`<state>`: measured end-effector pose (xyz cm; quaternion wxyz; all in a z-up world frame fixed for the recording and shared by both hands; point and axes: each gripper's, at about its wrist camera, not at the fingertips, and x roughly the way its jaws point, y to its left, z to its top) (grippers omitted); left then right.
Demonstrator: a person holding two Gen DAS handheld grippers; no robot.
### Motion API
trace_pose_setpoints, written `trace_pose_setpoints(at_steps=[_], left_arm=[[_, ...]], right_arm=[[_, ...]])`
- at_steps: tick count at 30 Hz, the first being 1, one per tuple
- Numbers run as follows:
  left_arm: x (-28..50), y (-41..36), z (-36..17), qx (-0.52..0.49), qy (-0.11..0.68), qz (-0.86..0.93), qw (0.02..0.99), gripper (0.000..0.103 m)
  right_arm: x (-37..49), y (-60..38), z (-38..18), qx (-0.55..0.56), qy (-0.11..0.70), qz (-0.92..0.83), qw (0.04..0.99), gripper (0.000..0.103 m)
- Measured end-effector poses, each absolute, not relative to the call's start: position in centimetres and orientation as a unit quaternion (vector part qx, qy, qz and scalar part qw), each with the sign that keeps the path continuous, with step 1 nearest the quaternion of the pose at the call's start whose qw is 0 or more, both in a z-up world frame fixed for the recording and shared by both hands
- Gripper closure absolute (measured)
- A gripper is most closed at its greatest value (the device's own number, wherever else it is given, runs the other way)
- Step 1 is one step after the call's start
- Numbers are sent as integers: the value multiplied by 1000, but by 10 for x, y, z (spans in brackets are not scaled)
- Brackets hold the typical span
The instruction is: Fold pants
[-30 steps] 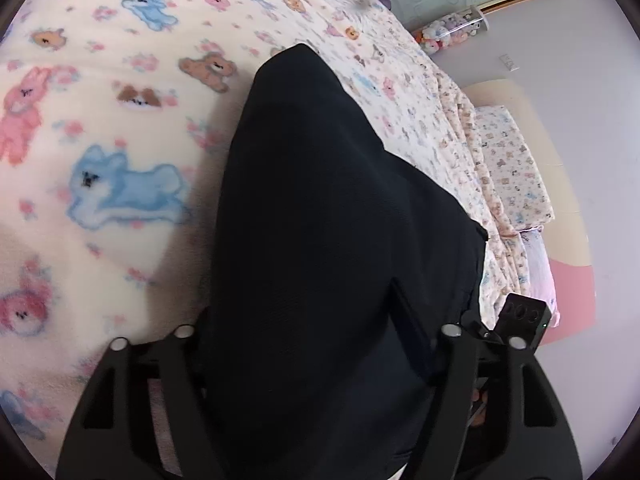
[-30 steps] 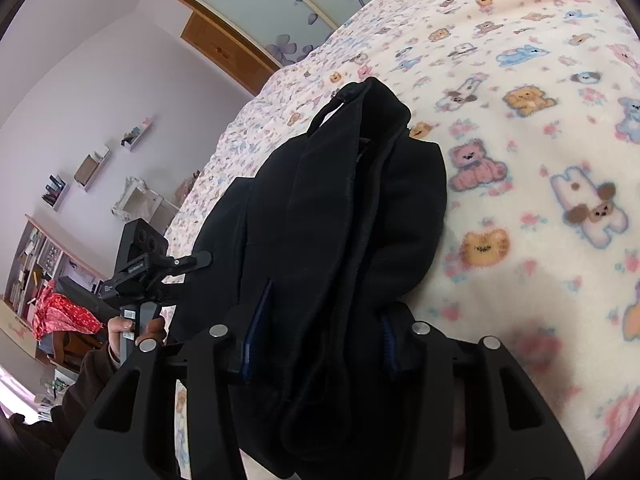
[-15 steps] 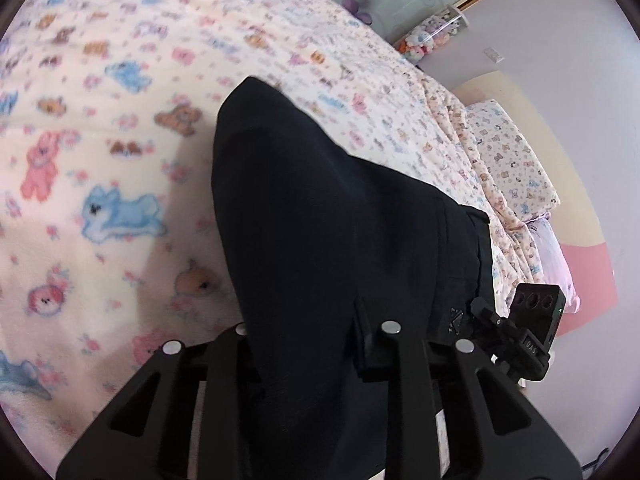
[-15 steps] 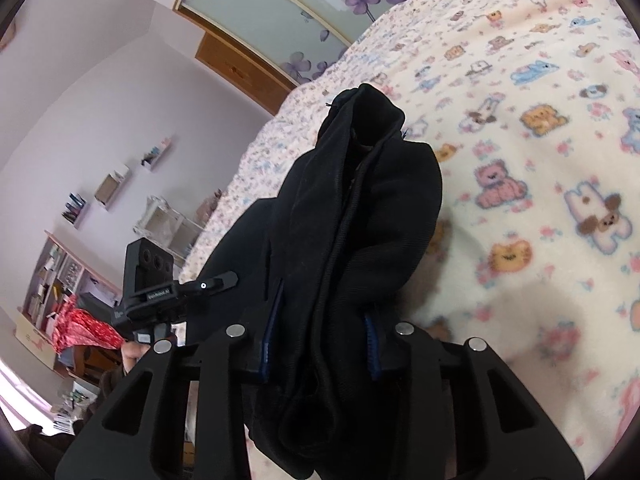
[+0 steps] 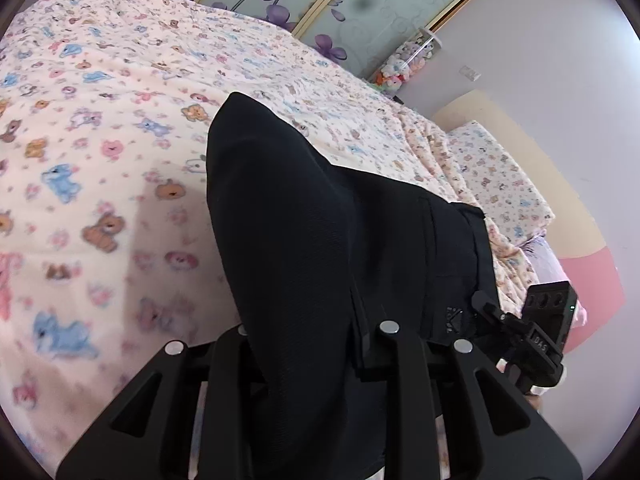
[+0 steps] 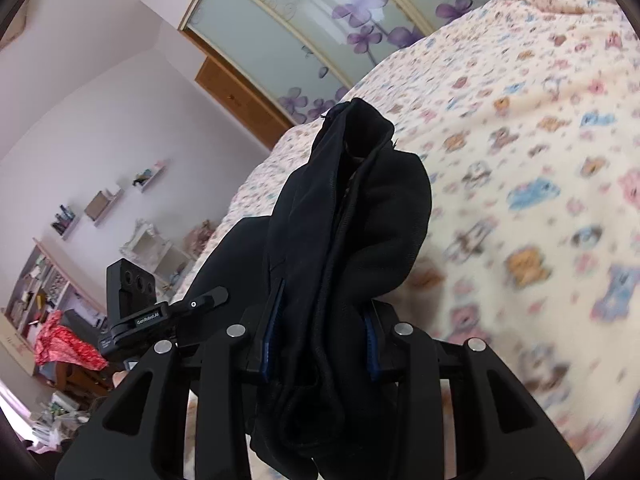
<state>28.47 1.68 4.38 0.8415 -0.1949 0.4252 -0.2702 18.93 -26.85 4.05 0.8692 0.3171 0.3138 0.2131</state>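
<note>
The black pants (image 5: 320,240) hang lifted above the bed, stretched between both grippers. My left gripper (image 5: 308,344) is shut on one end of the pants, with cloth draped over its fingers. My right gripper (image 6: 320,332) is shut on a thick bunched fold of the pants (image 6: 352,220), which rises up in front of it. The right gripper's body (image 5: 540,332) shows at the right in the left wrist view. The left gripper's body (image 6: 136,304) shows at the left in the right wrist view.
The bed (image 5: 100,140) has a cream blanket with animal prints. Sliding doors with purple flowers (image 6: 320,40) stand behind it. A pillow (image 5: 500,176) lies at the headboard side. Shelves and clutter (image 6: 52,280) line the left wall.
Both grippers have closed tighter on the pants and lifted them up off the bed; the views have tilted up toward the far wall.
</note>
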Motion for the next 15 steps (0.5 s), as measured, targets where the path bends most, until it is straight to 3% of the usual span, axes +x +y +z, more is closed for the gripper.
trace_pose_setpoints(at_steps=[6,11,13,15], left_arm=[[301,8,3,-182,457,-238,837,78],[299,8,1,-173,453,-235,843,76],[299,8,1,-175,451,-229,845,71],[296,10,2,-176,448,-215,850,57]], right_arm=[[201,-283,-10,345,355,172,852,68],[198,-279,-14,350,347,169,853,66],[196,-278,-14,350,352,156,854,61],[195,-285,-17,345,359,141,856,54]])
